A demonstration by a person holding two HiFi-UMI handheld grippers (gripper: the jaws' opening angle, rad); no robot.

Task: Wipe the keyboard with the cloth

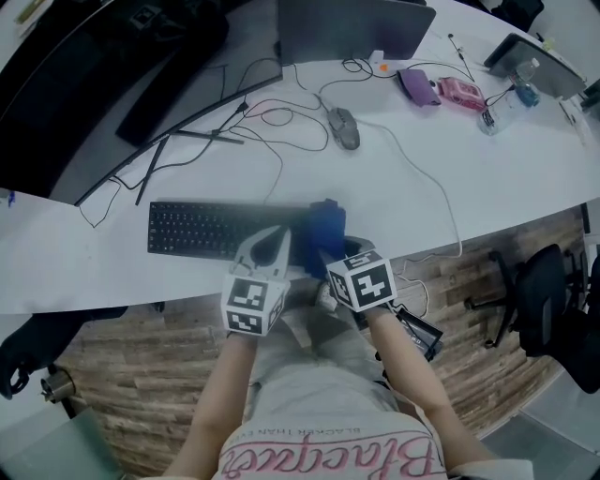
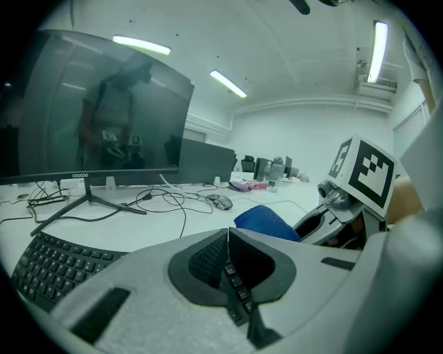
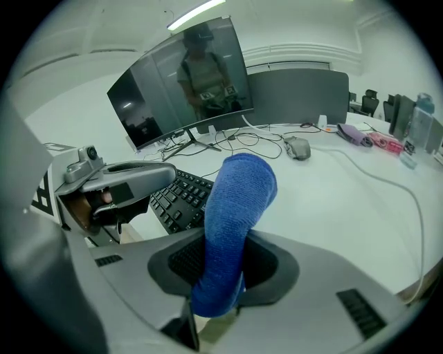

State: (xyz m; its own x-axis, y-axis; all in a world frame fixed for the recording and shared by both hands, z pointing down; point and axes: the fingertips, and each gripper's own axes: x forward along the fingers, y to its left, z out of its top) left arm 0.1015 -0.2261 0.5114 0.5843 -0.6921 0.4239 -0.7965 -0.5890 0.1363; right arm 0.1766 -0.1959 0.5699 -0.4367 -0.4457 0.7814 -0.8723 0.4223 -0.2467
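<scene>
A black keyboard (image 1: pixel 202 230) lies near the front edge of the white desk (image 1: pixel 422 178). My right gripper (image 1: pixel 330 251) is shut on a blue cloth (image 1: pixel 324 225), which stands up over the keyboard's right end. In the right gripper view the cloth (image 3: pixel 234 207) rises from between the pads of the right gripper (image 3: pixel 221 269), with the keyboard (image 3: pixel 178 197) to the left behind it. My left gripper (image 1: pixel 274 246) hovers over the keyboard's right part, just left of the cloth. In its own view the left gripper (image 2: pixel 227 238) has its tips together and holds nothing, and the keys (image 2: pixel 52 266) show below.
A curved monitor (image 1: pixel 112 84) on a stand sits behind the keyboard, with loose cables (image 1: pixel 267 122) and a mouse (image 1: pixel 344 127). A second screen (image 1: pixel 352 28), a purple case (image 1: pixel 417 84), a pink case (image 1: pixel 461 92) and a bottle (image 1: pixel 520 80) are farther back. An office chair (image 1: pixel 553 300) stands to the right.
</scene>
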